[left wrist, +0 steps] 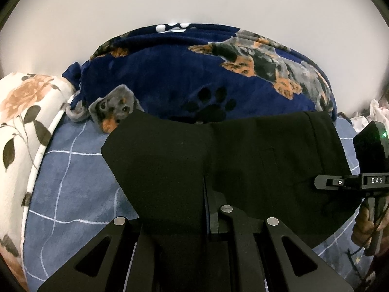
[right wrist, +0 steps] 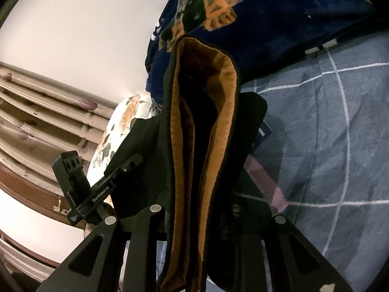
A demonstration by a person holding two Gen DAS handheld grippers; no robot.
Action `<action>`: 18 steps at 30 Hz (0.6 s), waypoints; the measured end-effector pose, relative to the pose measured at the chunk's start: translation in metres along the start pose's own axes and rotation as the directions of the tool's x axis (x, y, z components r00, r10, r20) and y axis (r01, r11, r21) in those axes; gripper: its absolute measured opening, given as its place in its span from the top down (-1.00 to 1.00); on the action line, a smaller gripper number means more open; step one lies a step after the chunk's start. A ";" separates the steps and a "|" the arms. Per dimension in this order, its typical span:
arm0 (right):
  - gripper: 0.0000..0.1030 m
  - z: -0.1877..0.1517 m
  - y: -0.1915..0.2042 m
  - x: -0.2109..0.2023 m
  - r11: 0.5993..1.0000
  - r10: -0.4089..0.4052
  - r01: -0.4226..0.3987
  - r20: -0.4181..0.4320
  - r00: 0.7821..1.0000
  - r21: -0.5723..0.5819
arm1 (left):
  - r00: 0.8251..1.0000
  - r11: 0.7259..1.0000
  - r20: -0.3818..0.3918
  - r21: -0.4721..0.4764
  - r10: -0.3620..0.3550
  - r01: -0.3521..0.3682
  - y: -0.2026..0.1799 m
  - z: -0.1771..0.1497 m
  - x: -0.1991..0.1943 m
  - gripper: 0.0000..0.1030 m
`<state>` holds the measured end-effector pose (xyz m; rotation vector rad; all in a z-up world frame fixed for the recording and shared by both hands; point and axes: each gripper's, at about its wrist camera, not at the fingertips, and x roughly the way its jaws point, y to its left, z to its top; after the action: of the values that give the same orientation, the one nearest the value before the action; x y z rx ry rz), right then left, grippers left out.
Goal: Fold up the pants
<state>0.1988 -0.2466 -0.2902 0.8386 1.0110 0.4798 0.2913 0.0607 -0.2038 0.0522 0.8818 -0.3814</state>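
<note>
Black pants (left wrist: pixel 255 150) with an orange-brown fleece lining (right wrist: pixel 180 146) hang stretched between my two grippers above the bed. In the left wrist view my left gripper (left wrist: pixel 205 192) is shut on one edge of the fabric, which drapes over its left finger. The right gripper (left wrist: pixel 325 182) sits at the right edge of that view, gripping the far end, with a hand below it. In the right wrist view the right gripper (right wrist: pixel 201 131) is shut on several layered folds of pants that show the lining. The left gripper (right wrist: pixel 131 163) appears at the lower left there.
A blue checked bedsheet (left wrist: pixel 73 182) lies under the pants. Behind them is a bunched navy blanket (left wrist: pixel 170 73) with dog and paw prints and a plush dog head (left wrist: pixel 111 112). A floral pillow (left wrist: pixel 22 121) lies at the left, and curtains (right wrist: pixel 36 121) hang beyond.
</note>
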 end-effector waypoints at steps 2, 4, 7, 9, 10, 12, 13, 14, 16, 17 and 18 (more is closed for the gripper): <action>0.61 0.001 -0.001 0.001 1.000 -0.009 0.009 0.001 1.000 -0.001 | 1.000 1.000 -0.006 -0.004 0.001 -0.001 0.003 -0.001 0.004 0.81; 0.61 0.002 -0.002 0.003 1.000 -0.024 0.024 0.000 1.000 0.001 | 1.000 1.000 -0.015 -0.009 0.001 -0.001 0.005 -0.001 0.009 0.81; 0.61 0.003 -0.001 0.006 0.999 -0.043 0.043 0.001 0.999 -0.004 | 1.000 1.000 -0.029 -0.016 0.004 -0.005 0.010 -0.004 0.017 0.81; 0.61 0.004 -0.001 0.008 0.999 -0.053 0.053 0.000 0.999 -0.008 | 0.999 1.000 -0.036 -0.022 0.003 -0.004 0.012 -0.005 0.021 0.81; 0.61 0.005 -0.002 0.009 0.999 -0.054 0.054 0.000 0.999 -0.005 | 0.999 1.000 -0.038 -0.024 0.004 -0.005 0.013 -0.006 0.023 0.81; 0.61 0.006 -0.002 0.010 0.998 -0.056 0.056 0.001 0.998 -0.001 | 0.999 1.000 -0.041 -0.022 0.008 -0.009 0.014 -0.007 0.026 0.80; 0.61 0.007 -0.002 0.011 0.998 -0.058 0.058 0.001 0.998 0.001 | 0.999 1.000 -0.041 -0.020 0.010 -0.011 0.014 -0.008 0.027 0.80; 0.61 0.006 -0.002 0.012 0.998 -0.061 0.061 0.002 0.998 0.000 | 0.999 1.000 -0.042 -0.017 0.013 -0.014 0.014 -0.008 0.028 0.79; 0.61 0.006 -0.005 0.010 0.998 -0.069 0.069 0.004 0.998 -0.001 | 0.999 1.000 -0.042 -0.012 0.019 -0.019 0.015 -0.009 0.030 0.78; 0.61 0.007 -0.004 0.011 0.997 -0.077 0.077 0.005 0.997 -0.004 | 0.999 1.000 -0.041 -0.013 0.020 -0.021 0.015 -0.010 0.031 0.78; 0.61 0.007 -0.006 0.012 0.996 -0.083 0.083 0.005 0.997 -0.006 | 0.999 1.000 -0.041 -0.015 0.021 -0.021 0.016 -0.011 0.032 0.77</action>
<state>0.2100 -0.2445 -0.2993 0.7886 1.0356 0.4094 0.3072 0.0677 -0.2366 0.0555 0.9235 -0.3549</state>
